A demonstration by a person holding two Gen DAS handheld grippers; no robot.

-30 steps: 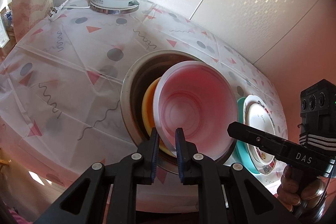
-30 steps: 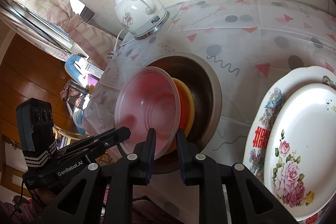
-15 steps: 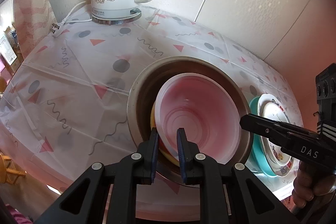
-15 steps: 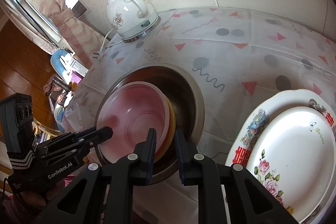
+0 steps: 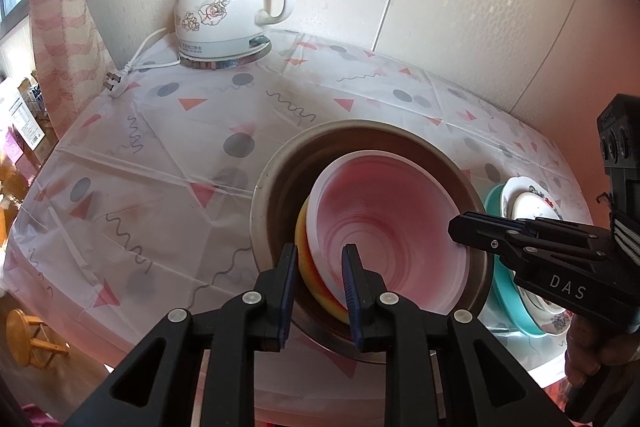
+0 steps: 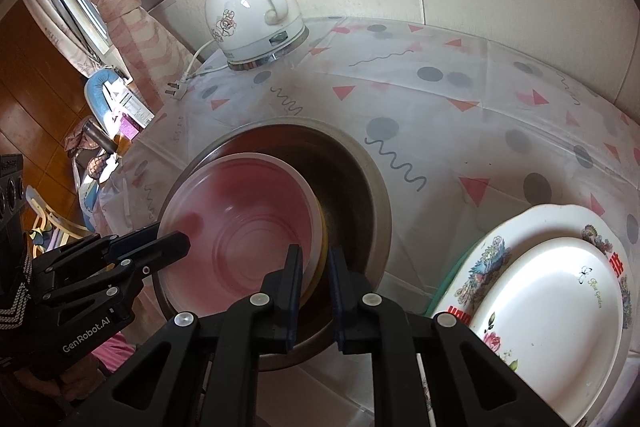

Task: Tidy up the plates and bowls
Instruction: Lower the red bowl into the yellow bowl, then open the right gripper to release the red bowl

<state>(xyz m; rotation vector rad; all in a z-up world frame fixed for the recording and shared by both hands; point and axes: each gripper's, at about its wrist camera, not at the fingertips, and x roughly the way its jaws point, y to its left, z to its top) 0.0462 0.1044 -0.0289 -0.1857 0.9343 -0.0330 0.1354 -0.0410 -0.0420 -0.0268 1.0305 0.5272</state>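
A white kettle stands at the back left of the bench. The left gripper is opening, the pink bowl rim between its fingers. That bowl sits nested on a yellow bowl inside the metal basin. The right gripper is clamped on both bowls' rims. Stacked plates lie at the right.

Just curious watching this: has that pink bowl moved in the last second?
Yes. The pink bowl has sunk from tilted above the metal basin's rim to nested down inside it.
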